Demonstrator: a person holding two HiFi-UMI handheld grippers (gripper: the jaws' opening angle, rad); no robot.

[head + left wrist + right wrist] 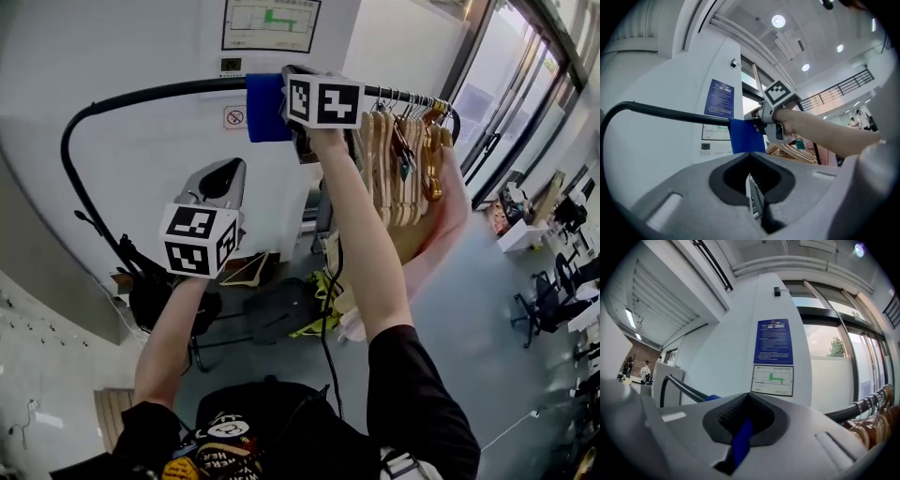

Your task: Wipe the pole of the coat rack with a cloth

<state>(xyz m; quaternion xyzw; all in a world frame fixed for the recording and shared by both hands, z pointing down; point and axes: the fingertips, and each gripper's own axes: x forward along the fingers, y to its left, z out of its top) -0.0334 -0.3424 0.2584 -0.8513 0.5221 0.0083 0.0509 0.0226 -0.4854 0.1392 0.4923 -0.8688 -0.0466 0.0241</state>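
The coat rack's black pole (159, 92) curves up from the left and runs level across the top of the head view. A blue cloth (265, 108) is folded over the pole, and my right gripper (287, 111) is shut on it, pressed against the pole. In the right gripper view the cloth (740, 441) is pinched between the jaws and the pole (679, 386) passes just behind them. My left gripper (223, 180) hangs below the pole, apart from it, shut with nothing in it. From the left gripper view I look up at the cloth (746, 136) and the pole (670, 113).
Several wooden hangers (403, 159) crowd the pole's right end, with a pink garment (441, 234) under them. A white wall with a framed plan (270, 23) stands right behind the rack. Dark bags (272, 309) lie on the floor below. Office chairs (544, 300) stand far right.
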